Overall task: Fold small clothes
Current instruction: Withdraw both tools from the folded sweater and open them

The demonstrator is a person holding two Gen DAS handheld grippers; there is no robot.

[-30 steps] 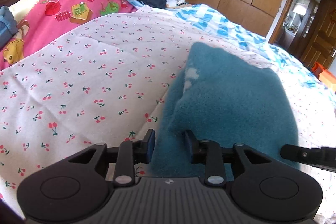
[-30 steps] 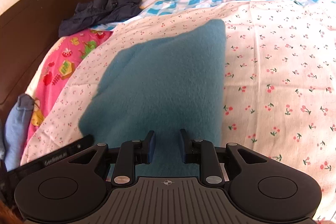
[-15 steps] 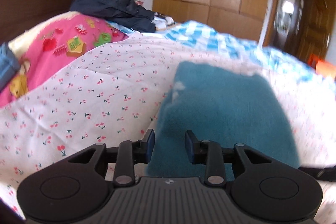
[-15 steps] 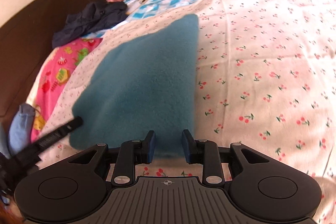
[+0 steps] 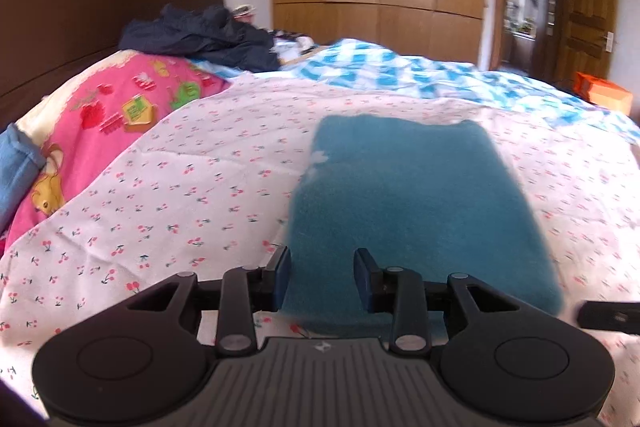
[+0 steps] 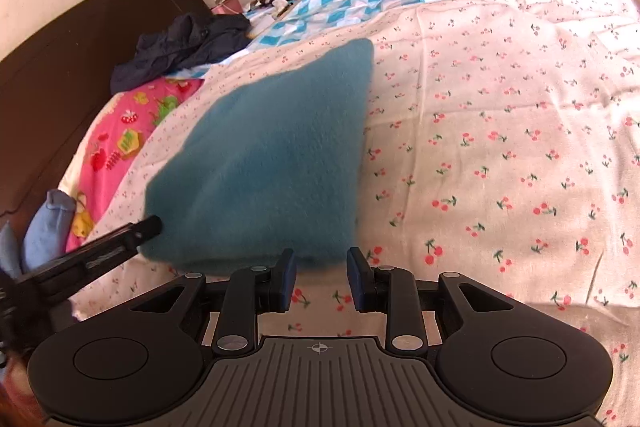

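A folded teal fleece garment (image 5: 416,203) lies flat on the cherry-print sheet (image 5: 208,195). My left gripper (image 5: 322,279) is open, its jaws level with the garment's near left corner, with the teal edge showing between them. In the right wrist view the garment (image 6: 272,163) lies ahead and to the left. My right gripper (image 6: 319,277) is open and just short of the garment's near right corner, with the sheet (image 6: 500,155) showing between the jaws. The left gripper's finger (image 6: 120,239) reaches the garment's left corner.
A pink cartoon quilt (image 5: 112,115) and a blue cloth (image 5: 16,163) lie at the left. Dark clothes (image 5: 200,35) are heaped by the brown headboard (image 5: 80,7). A blue-white checked blanket (image 5: 400,71) lies behind. A wardrobe and a doorway stand beyond the bed.
Both grippers have backed away from the garment and tilted up. The right gripper, which had the teal edge between its jaws, now shows bare sheet between them.
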